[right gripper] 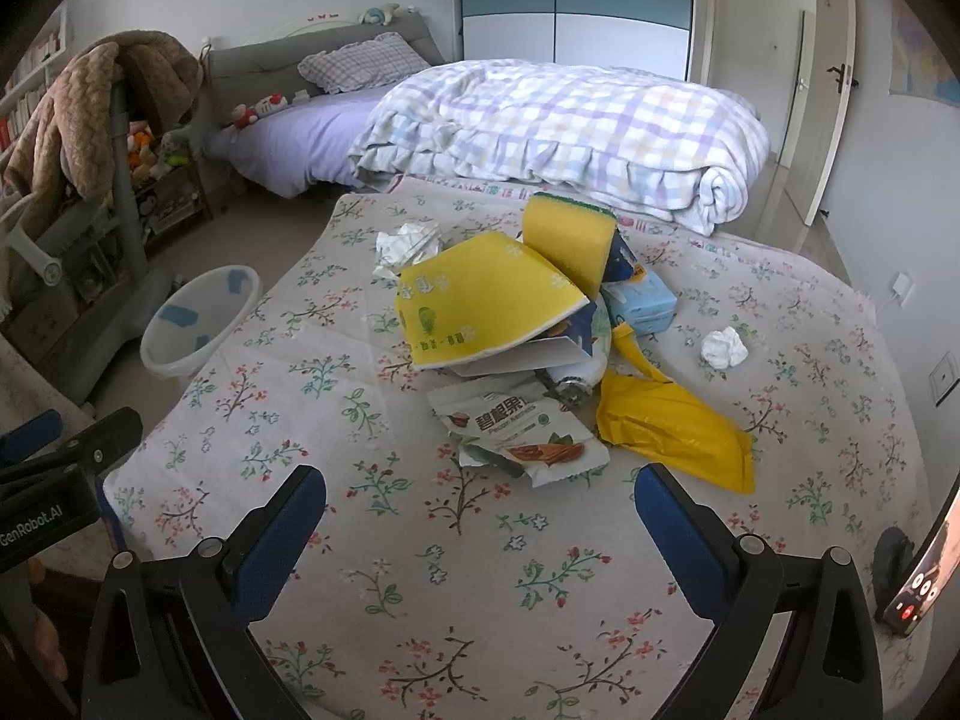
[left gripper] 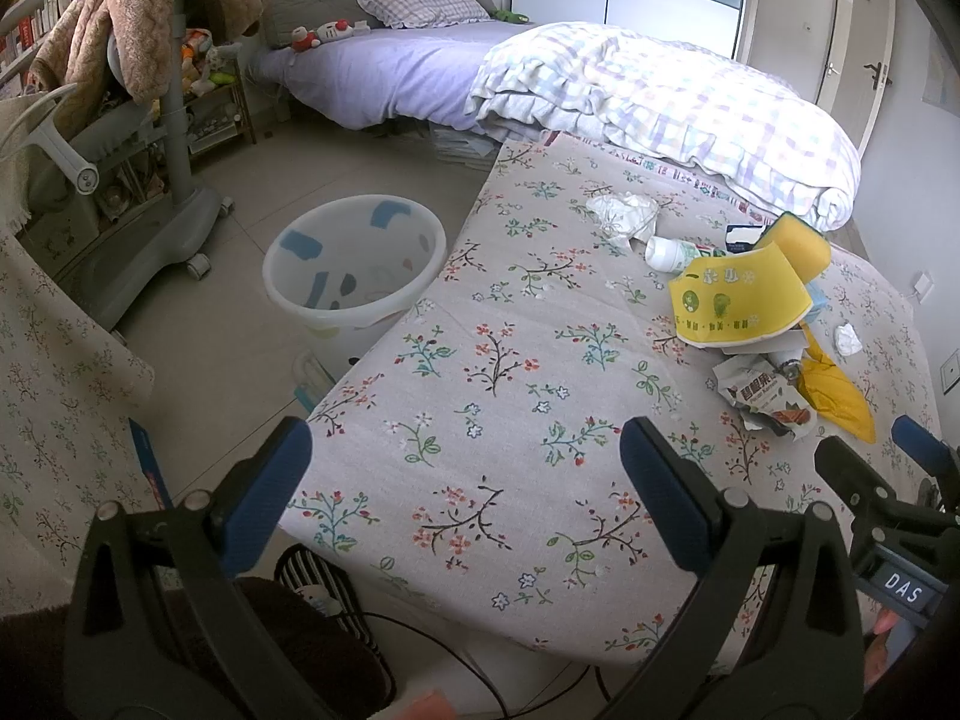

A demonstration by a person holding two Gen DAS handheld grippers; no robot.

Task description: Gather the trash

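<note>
Two grippers were held wide open and empty above the flowered table, neither touching anything. The white bin was seen on the floor ahead and to the left of the left gripper, just beside the table's left edge. The trash was heaped ahead of the right gripper, and ahead and well to the right of the left one. Within the heap, the yellow card sleeve lay farthest, with a yellow sponge propped on it. The yellow bag stretched away ahead and slightly right of the right gripper's opening. The snack wrapper lay nearest, directly ahead of that opening, its long axis running roughly crosswise. A small crumpled tissue sat apart, farther right. The right gripper was judged the nearer for the first pick.
</note>
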